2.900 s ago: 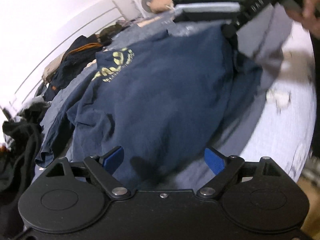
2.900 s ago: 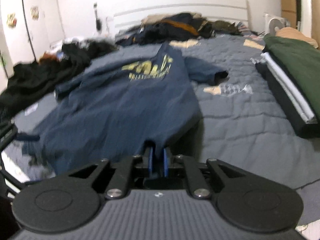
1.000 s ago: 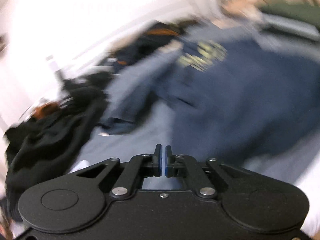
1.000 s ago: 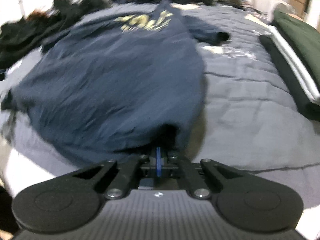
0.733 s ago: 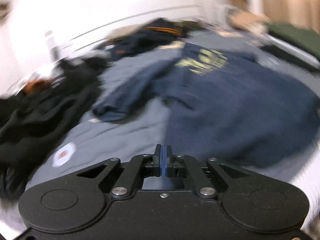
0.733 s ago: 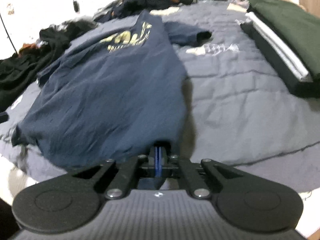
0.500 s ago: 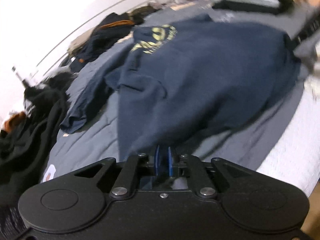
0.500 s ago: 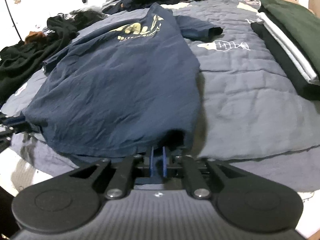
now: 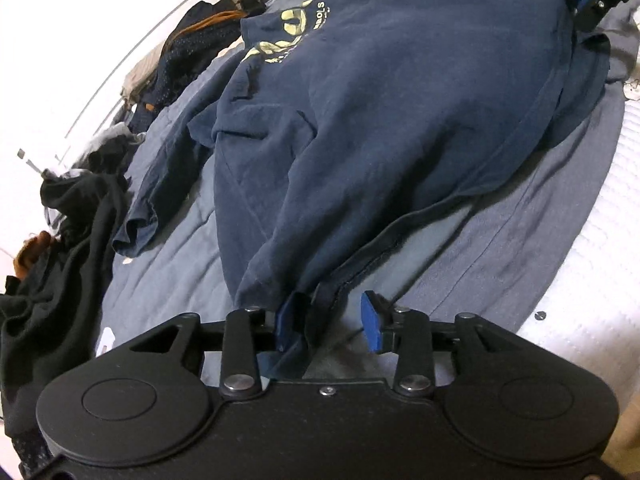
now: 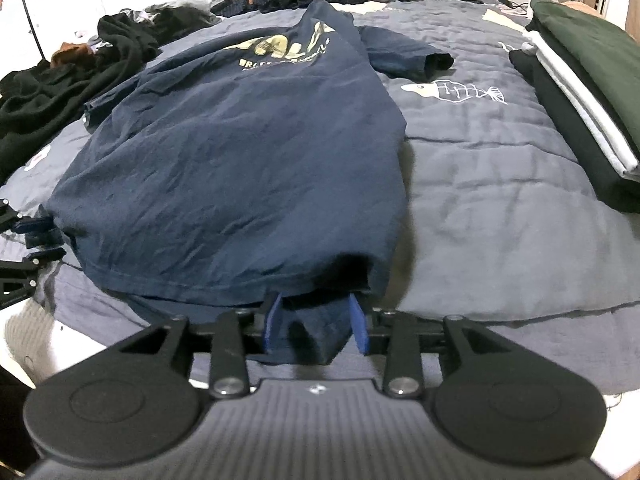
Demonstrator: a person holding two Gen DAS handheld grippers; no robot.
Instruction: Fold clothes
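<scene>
So the navy t-shirt point(image 10: 240, 152) is spread flat on the grey bedspread point(image 10: 500, 208), hem towards the tongs. Left gripper point(image 9: 328, 322) sits spread wide at the hem's 6 o'clock corner, fabric loose between the pads. Right gripper point(image 10: 314, 326) is likewise released, hem bunched between its fingers. Folded stack point(image 10: 580, 92) at 2 o'clock.

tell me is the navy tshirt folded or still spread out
Spread out, unfolded: the navy t-shirt lies flat on the bed, both sleeves out and its logo showing.
</scene>
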